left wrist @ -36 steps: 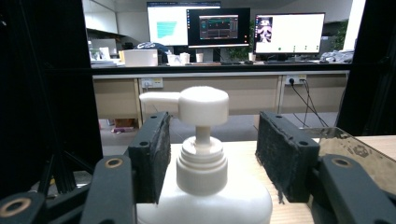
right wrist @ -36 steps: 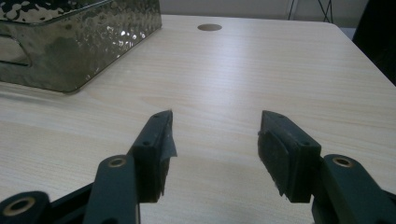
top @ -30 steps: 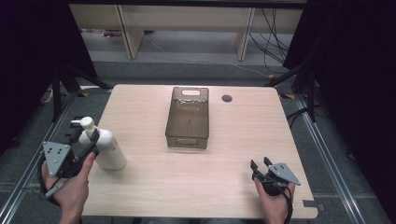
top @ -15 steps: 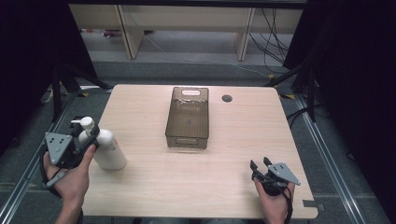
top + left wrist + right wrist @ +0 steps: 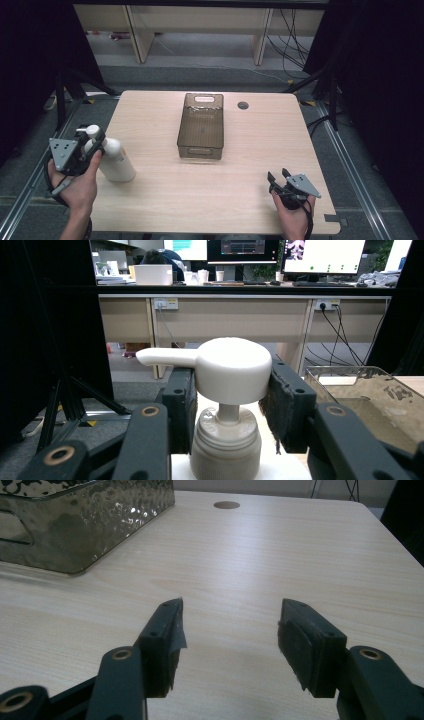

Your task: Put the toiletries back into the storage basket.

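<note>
Two pads of the left gripper flank the pump head of the bottle, which stands at the table's eight o'clock, well apart from the bin at centre. Its jaws have just been closing and now look to touch the head on both sides. Smooth, rounded plastic there is likely slippery, and the thin stem may flex; gripping the collar or body would hold a possibly heavy bottle more securely. At five o'clock the right gripper rests released, holding nothing.
</note>
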Available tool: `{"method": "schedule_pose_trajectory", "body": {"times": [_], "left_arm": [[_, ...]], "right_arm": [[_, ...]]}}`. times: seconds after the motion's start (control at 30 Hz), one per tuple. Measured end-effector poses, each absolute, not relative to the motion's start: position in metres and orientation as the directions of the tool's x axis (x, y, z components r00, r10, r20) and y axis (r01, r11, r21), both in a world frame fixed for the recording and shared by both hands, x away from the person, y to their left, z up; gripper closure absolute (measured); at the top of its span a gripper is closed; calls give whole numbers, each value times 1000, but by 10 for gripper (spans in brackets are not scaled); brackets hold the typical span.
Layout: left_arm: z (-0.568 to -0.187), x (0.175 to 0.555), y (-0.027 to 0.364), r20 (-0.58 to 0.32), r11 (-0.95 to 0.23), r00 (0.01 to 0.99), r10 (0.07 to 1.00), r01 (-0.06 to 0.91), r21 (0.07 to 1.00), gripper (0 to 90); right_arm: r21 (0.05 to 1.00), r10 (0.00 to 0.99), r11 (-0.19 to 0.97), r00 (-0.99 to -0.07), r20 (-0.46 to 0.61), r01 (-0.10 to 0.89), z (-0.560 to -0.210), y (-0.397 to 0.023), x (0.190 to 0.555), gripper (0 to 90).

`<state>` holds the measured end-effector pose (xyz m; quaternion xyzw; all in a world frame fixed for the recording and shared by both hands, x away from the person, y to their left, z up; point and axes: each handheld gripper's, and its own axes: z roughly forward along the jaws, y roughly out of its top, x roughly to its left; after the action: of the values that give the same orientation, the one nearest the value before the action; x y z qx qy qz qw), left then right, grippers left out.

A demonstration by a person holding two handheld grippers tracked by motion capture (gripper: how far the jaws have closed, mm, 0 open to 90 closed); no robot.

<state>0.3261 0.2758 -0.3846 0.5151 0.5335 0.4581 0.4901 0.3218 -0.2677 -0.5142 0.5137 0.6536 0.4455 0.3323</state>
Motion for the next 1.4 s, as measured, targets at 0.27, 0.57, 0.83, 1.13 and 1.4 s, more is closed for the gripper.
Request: {"method": "schedule_pose_trajectory", "body": {"times": [0.27, 0.57, 0.83, 1.13, 1.4], "left_arm": [[-383, 326, 271, -61, 60, 12, 998, 106, 993, 589], [-368, 324, 261, -63, 60, 36, 997, 61, 996, 590], [-359, 327, 246, -79, 75, 75, 994, 49, 996, 590], [-350, 332, 223, -92, 88, 123, 988, 35, 995, 590], [-341, 338, 202, -96, 92, 180, 979, 28, 995, 590]], "right_arm": [[923, 971, 56, -235, 38, 380, -514, -265, 321, 442], [921, 971, 89, -239, 5, 379, -513, -267, 321, 441], [920, 971, 88, -239, 6, 382, -513, -268, 320, 441], [921, 971, 88, -239, 6, 379, -513, -267, 321, 440], [909, 974, 30, -216, 67, 415, -513, -263, 318, 440]]}}
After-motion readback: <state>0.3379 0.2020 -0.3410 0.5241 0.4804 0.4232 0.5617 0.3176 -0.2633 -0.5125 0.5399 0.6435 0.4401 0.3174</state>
